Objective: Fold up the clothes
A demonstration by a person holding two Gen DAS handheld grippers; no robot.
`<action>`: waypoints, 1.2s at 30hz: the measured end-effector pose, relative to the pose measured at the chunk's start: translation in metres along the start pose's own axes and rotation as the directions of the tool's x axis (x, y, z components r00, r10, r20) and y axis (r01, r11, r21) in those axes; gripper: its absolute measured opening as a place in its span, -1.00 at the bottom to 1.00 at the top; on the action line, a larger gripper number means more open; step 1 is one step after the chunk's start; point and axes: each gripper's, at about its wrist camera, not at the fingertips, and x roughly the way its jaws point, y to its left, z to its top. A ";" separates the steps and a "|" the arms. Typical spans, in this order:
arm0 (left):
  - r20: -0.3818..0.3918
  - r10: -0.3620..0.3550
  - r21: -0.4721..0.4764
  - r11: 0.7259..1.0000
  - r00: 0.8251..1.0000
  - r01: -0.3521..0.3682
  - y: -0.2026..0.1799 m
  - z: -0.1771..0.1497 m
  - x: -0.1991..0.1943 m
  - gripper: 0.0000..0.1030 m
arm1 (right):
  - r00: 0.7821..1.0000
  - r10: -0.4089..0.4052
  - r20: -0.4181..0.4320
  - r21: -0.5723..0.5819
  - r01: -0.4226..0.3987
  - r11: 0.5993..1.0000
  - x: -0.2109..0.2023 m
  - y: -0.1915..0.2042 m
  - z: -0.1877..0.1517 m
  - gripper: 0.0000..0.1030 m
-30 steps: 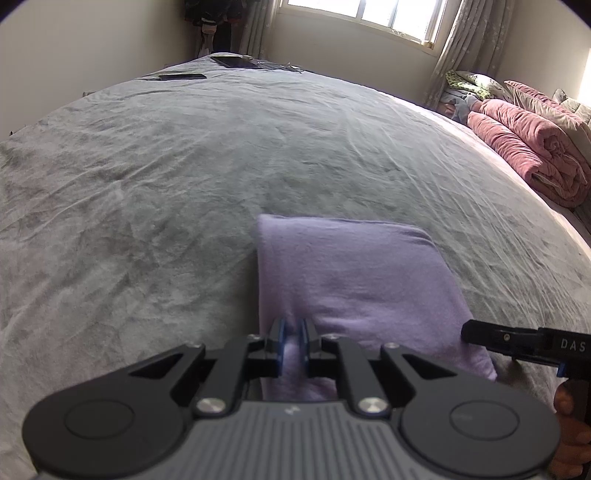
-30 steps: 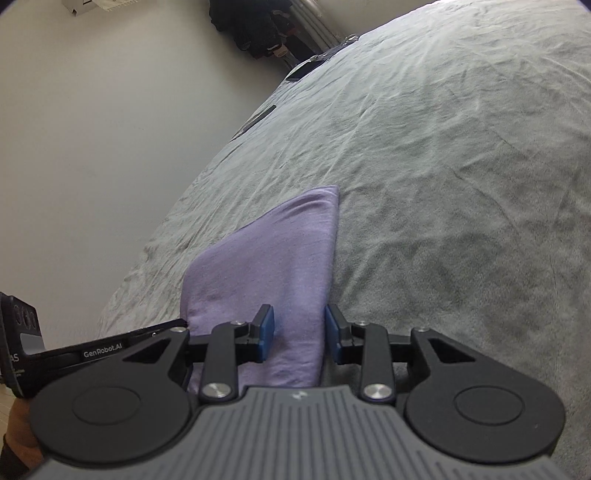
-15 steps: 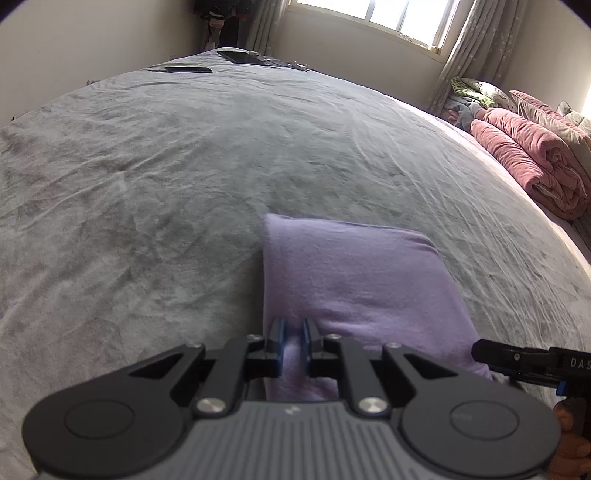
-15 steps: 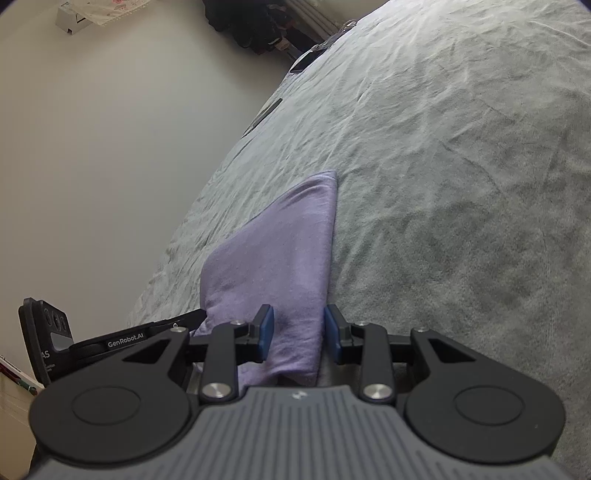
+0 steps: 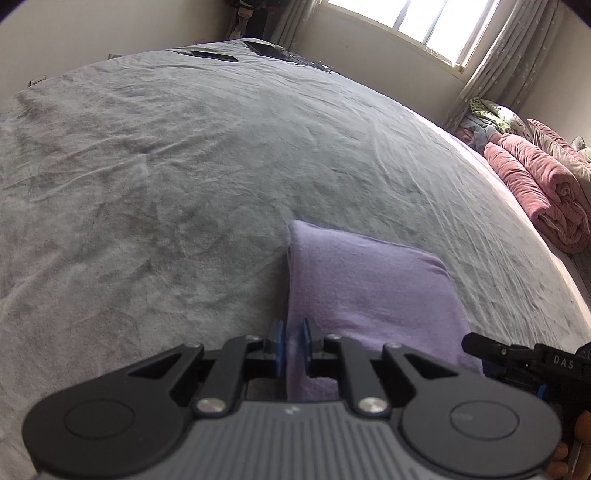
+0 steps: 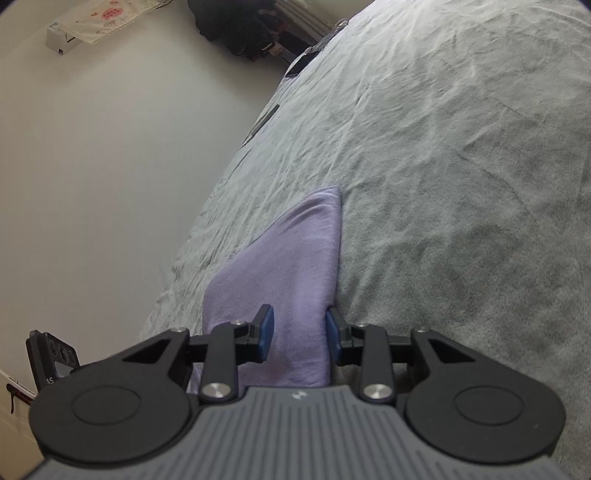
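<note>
A folded purple cloth (image 5: 369, 288) lies on the grey bedspread (image 5: 184, 166), its near end raised off the bed. My left gripper (image 5: 293, 345) is shut on the cloth's near left edge, a thin fold standing between the blue pads. My right gripper (image 6: 299, 332) is shut on the thick near right corner of the purple cloth (image 6: 295, 266), which fills the wider gap between its pads. In the left wrist view one of the right gripper's black fingers (image 5: 491, 345) shows at the cloth's right side. The cloth's near edge is hidden under both gripper bodies.
Rolled pink quilts (image 5: 543, 192) lie along the bed's right side under a curtained window (image 5: 424, 18). Flat dark items (image 5: 214, 55) rest at the bed's far end. A pale wall (image 6: 110, 166) borders the bed's left side. A person's hand (image 5: 576, 443) is at the lower right.
Both grippers keep their hold while the views tip upward and show more of the walls. The cloth's near end has come up with them; its far end stays on the bed.
</note>
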 end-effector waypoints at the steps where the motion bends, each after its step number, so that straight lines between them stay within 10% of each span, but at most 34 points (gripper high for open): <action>1: 0.000 -0.002 -0.004 1.000 1.000 0.002 0.000 0.000 0.000 -0.79 | 1.000 0.002 -0.001 0.003 -0.002 1.000 0.000 0.000 0.001 -0.33; 36: -0.002 -0.002 0.006 1.000 1.000 0.002 -0.003 0.001 0.001 -0.71 | 0.998 -0.044 0.040 0.027 0.043 0.999 0.000 0.004 -0.006 -0.72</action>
